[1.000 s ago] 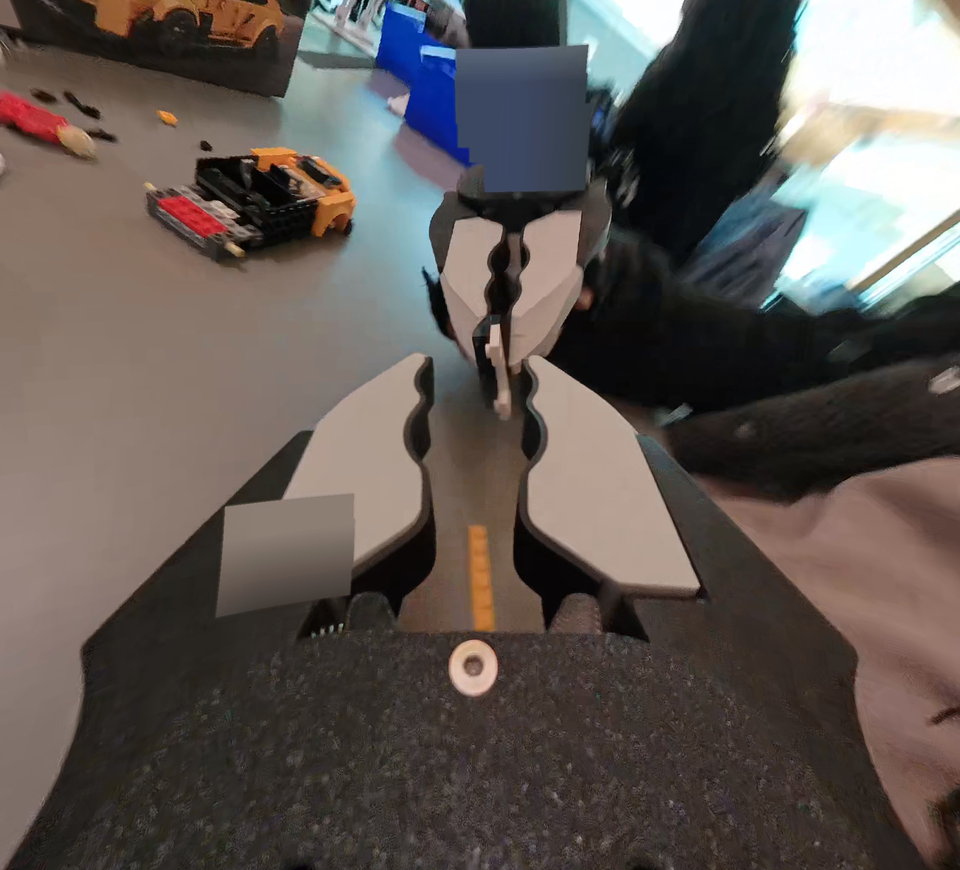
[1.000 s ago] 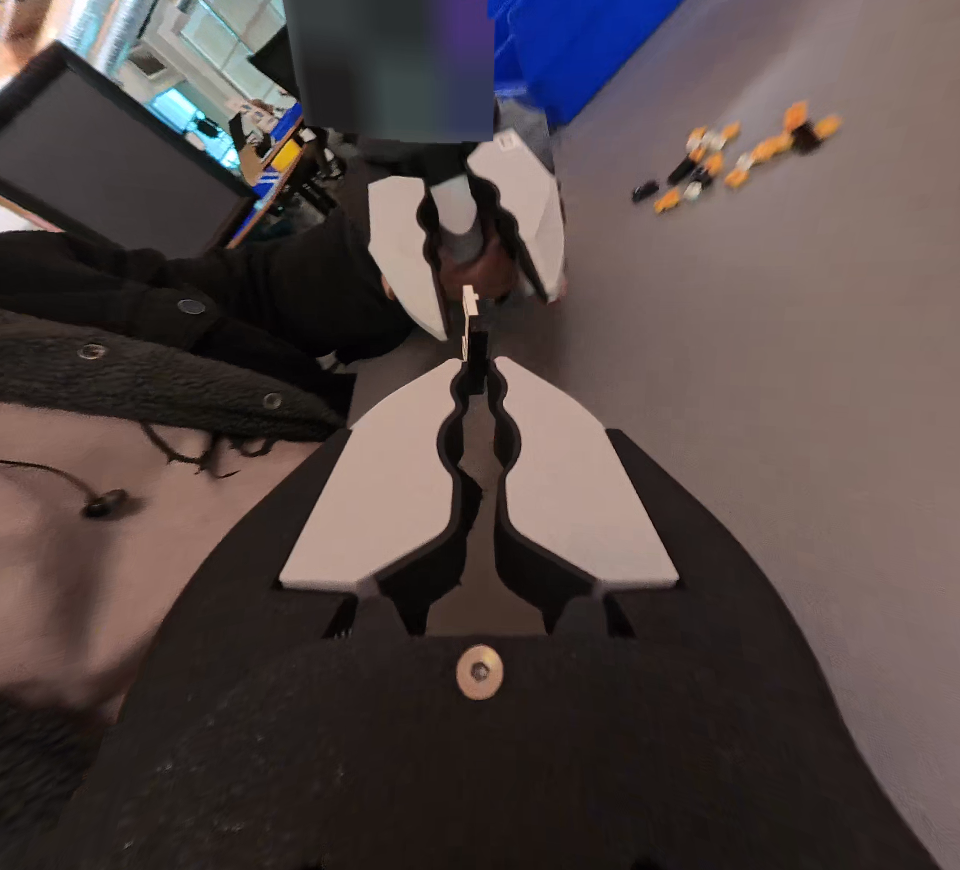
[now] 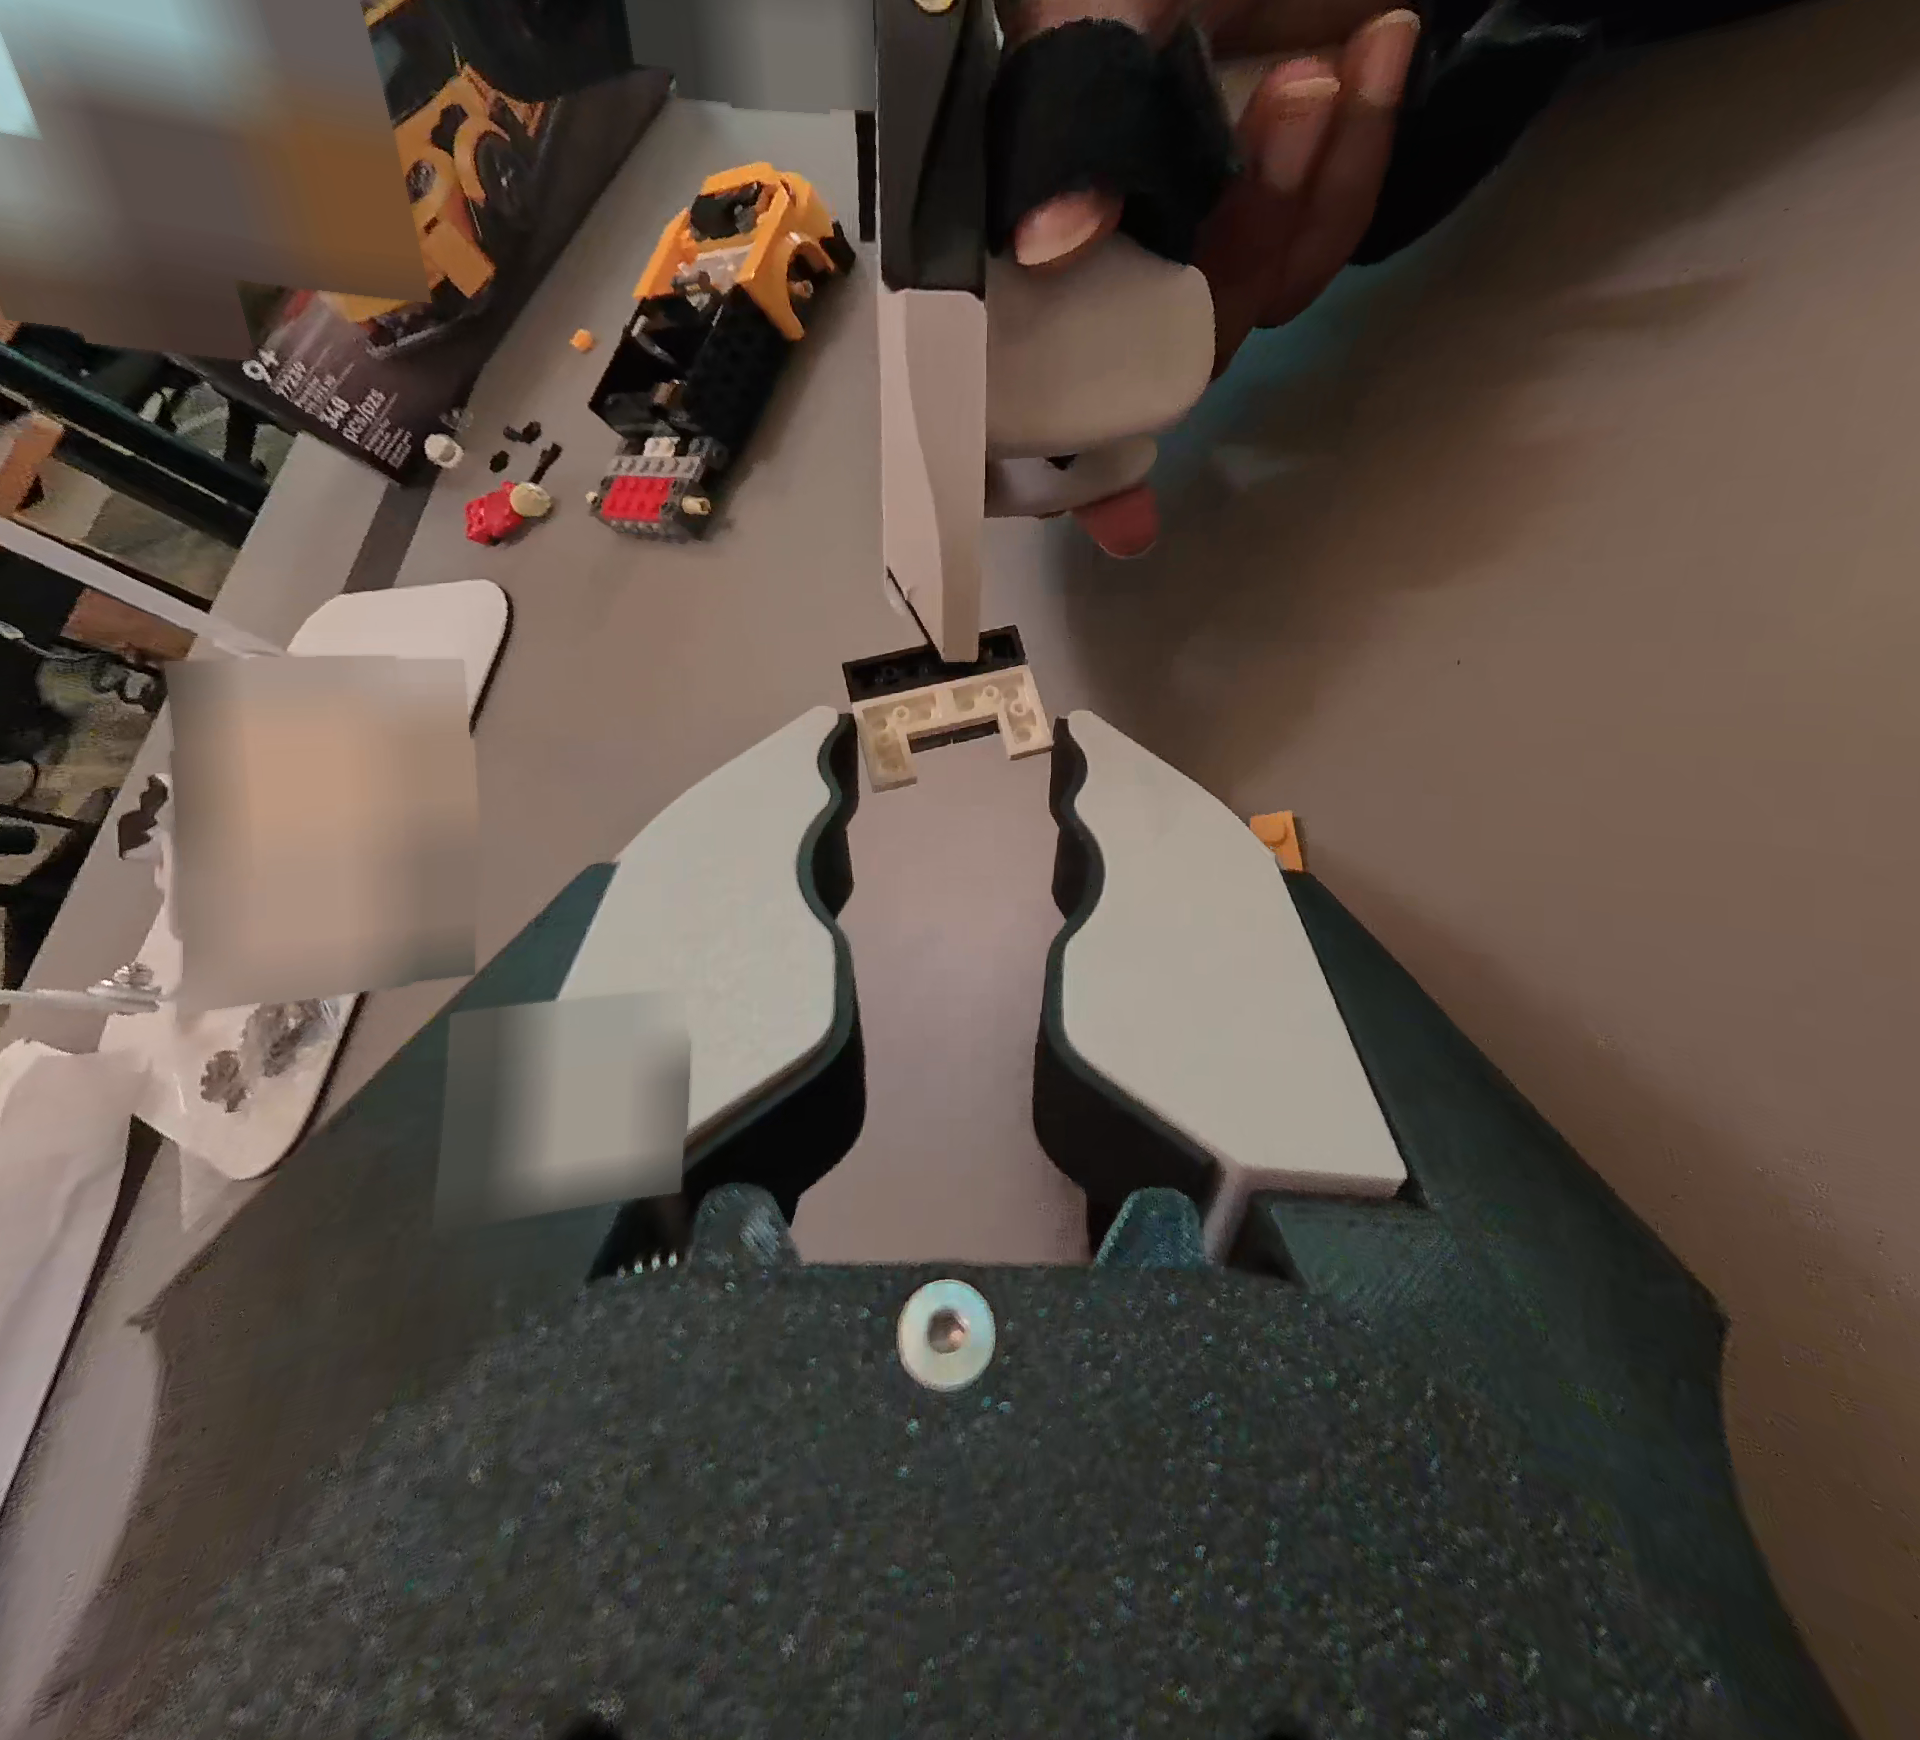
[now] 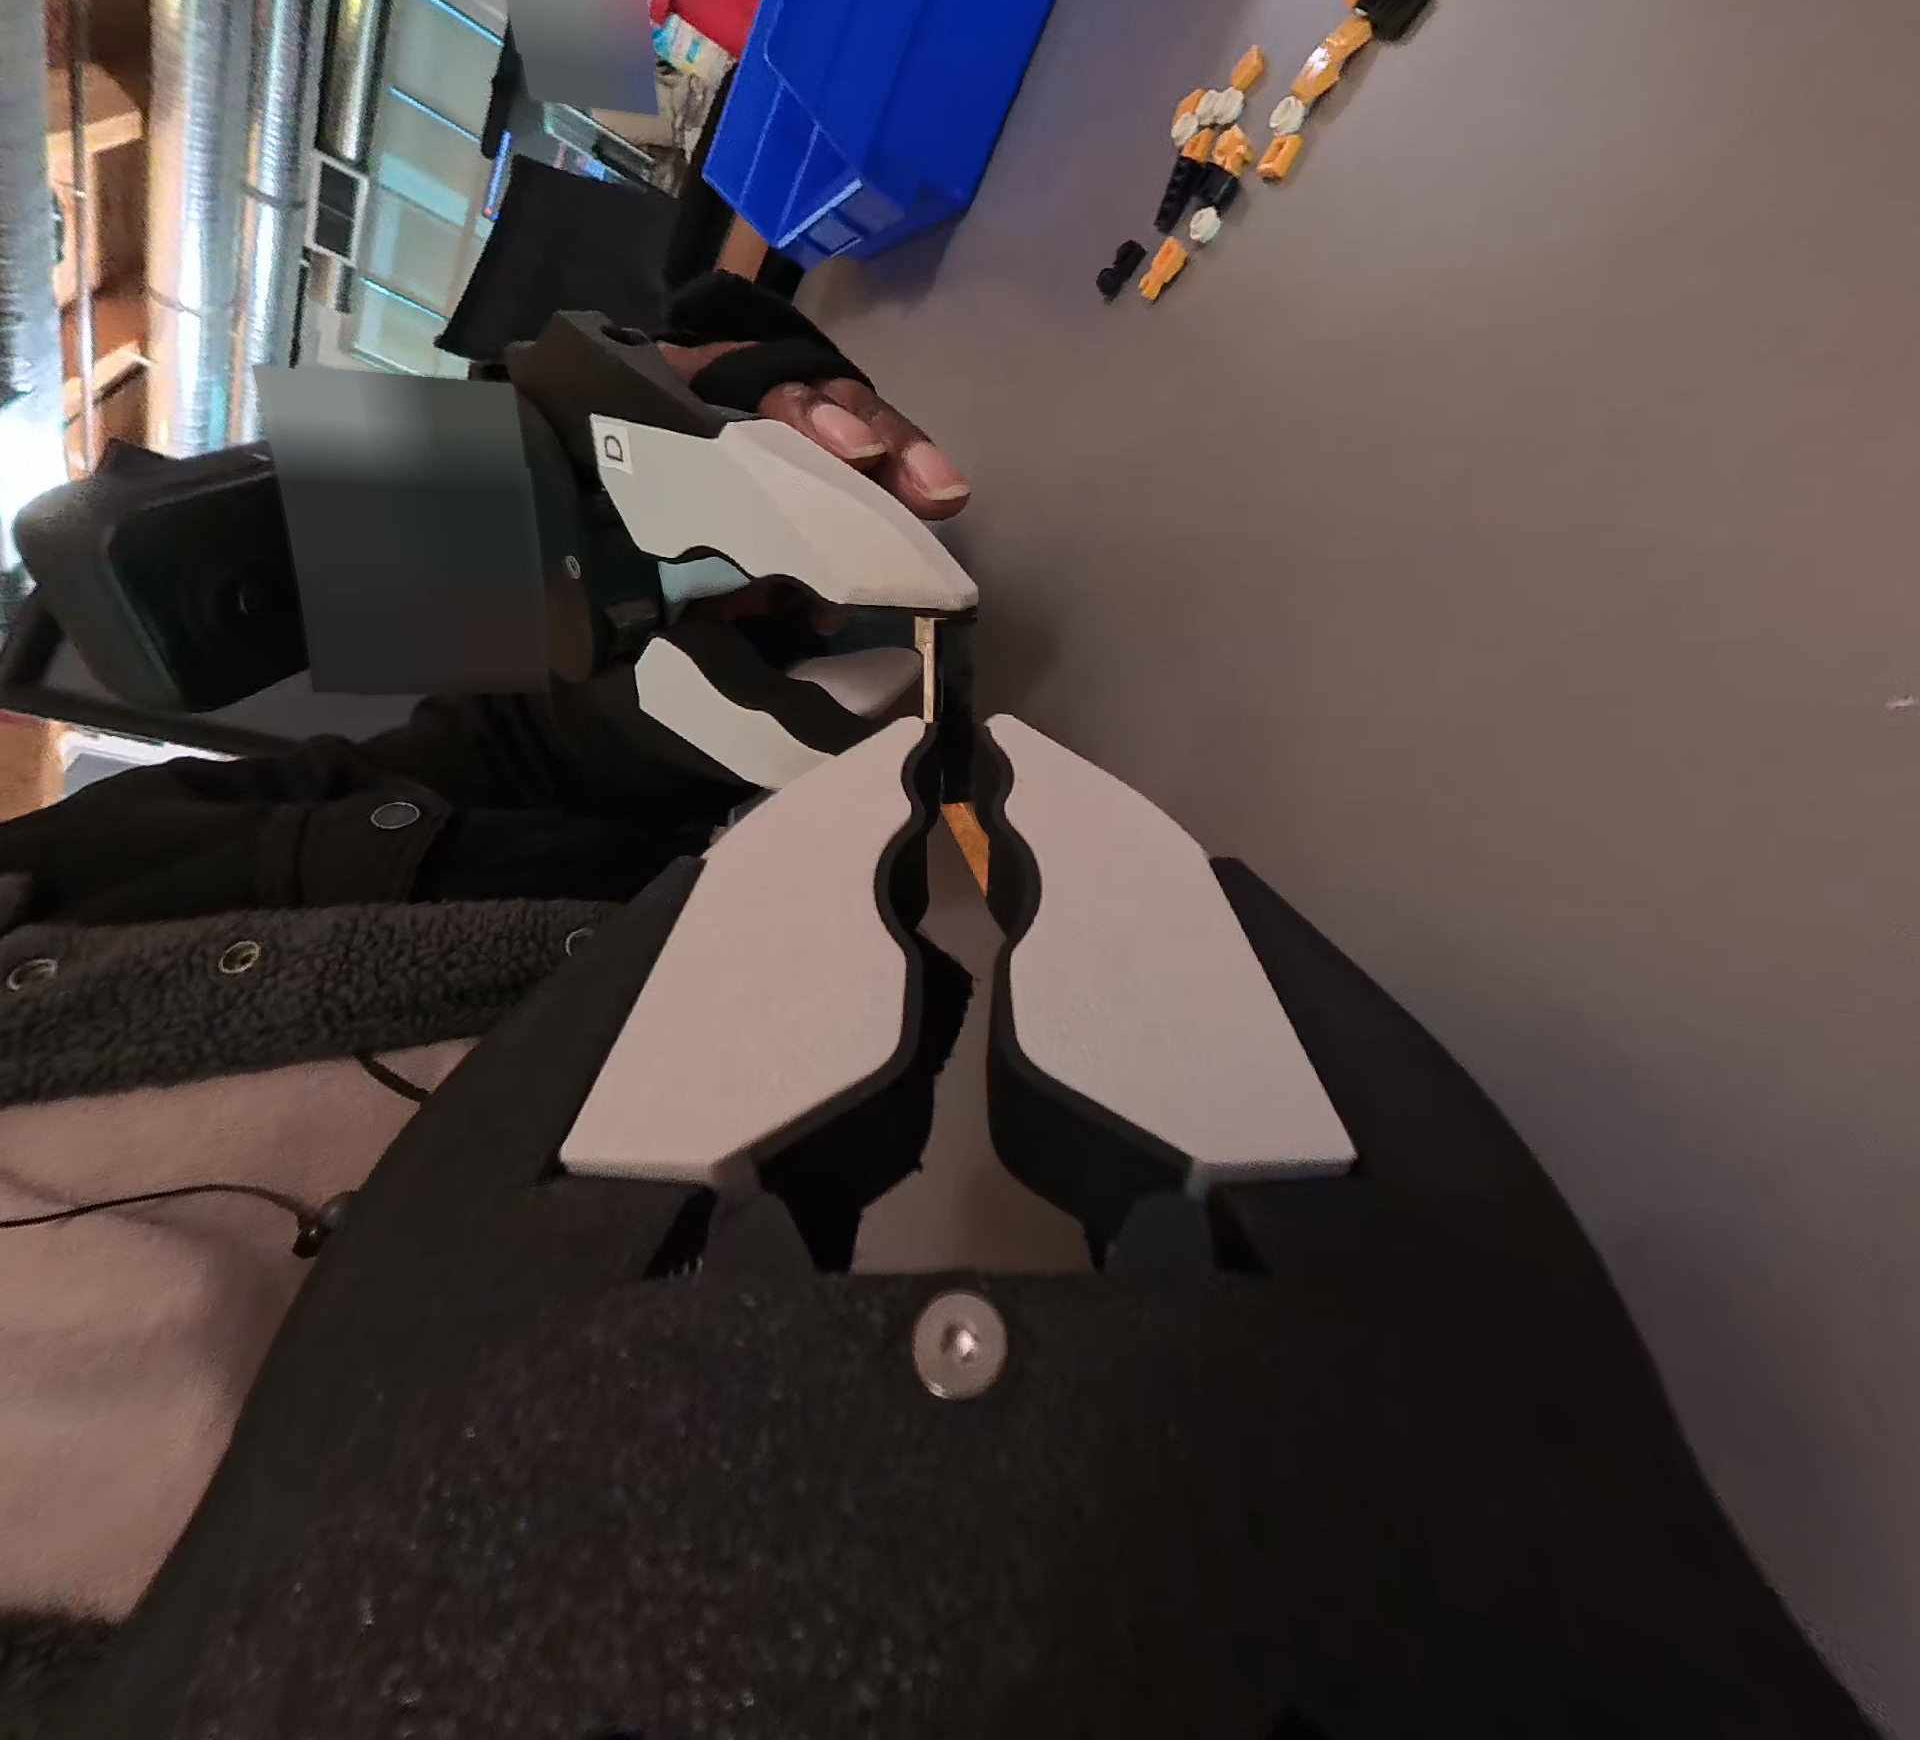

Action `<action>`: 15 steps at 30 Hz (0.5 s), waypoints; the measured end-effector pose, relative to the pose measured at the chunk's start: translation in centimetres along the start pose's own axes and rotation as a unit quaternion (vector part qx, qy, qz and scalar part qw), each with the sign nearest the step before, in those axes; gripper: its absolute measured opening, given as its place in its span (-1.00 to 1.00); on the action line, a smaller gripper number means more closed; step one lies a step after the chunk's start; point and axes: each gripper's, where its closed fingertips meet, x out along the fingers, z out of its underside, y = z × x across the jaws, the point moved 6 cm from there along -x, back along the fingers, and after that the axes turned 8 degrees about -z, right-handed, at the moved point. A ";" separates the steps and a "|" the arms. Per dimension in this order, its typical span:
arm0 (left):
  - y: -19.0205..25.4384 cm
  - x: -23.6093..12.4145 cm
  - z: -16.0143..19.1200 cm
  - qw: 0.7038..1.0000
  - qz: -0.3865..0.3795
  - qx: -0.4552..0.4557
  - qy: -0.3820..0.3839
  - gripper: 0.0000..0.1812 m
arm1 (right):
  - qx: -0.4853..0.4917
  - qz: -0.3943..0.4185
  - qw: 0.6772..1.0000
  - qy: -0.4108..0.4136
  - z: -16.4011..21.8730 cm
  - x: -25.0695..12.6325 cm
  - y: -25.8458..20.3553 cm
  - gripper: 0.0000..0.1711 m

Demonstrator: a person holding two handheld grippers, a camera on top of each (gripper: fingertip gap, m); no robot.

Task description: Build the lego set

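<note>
My right gripper (image 4: 951, 740) is shut on a small black plate (image 4: 954, 760) with a white bracket piece (image 4: 928, 672) attached to it. In the left wrist view the right gripper (image 3: 951, 636) comes down from above and pinches the black plate (image 3: 883, 674). The white bracket (image 3: 945, 716) hangs just below that plate. My left gripper (image 3: 951, 734) is open. Its fingertips (image 3: 831, 734) stand at either end of the white bracket. I cannot tell whether they touch it. In the right wrist view the left gripper (image 4: 914, 662) reaches in from the left.
A partly built orange and black car (image 3: 717, 340) lies on the grey table (image 3: 1558, 755), with the set's box (image 3: 436, 184) and small loose pieces (image 3: 499, 511) nearby. An orange piece (image 3: 1278, 833) lies by my right finger. Plastic bags (image 3: 260, 1067) lie at the left. Blue bins (image 4: 883, 28) and several loose pieces (image 4: 1247, 132) show in the right wrist view. Both grippers' tips are close together, under 4 cm apart.
Both grippers have turned relative to each other and to the table. The white bracket, before just beyond the left fingertips, now sits between them. The right gripper still holds the black plate.
</note>
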 end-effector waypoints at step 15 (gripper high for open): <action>0.8 -1.4 4.1 0.965 0.223 -0.101 -0.091 -0.62 | -0.436 0.151 0.843 -0.277 4.5 3.6 -1.9 -0.76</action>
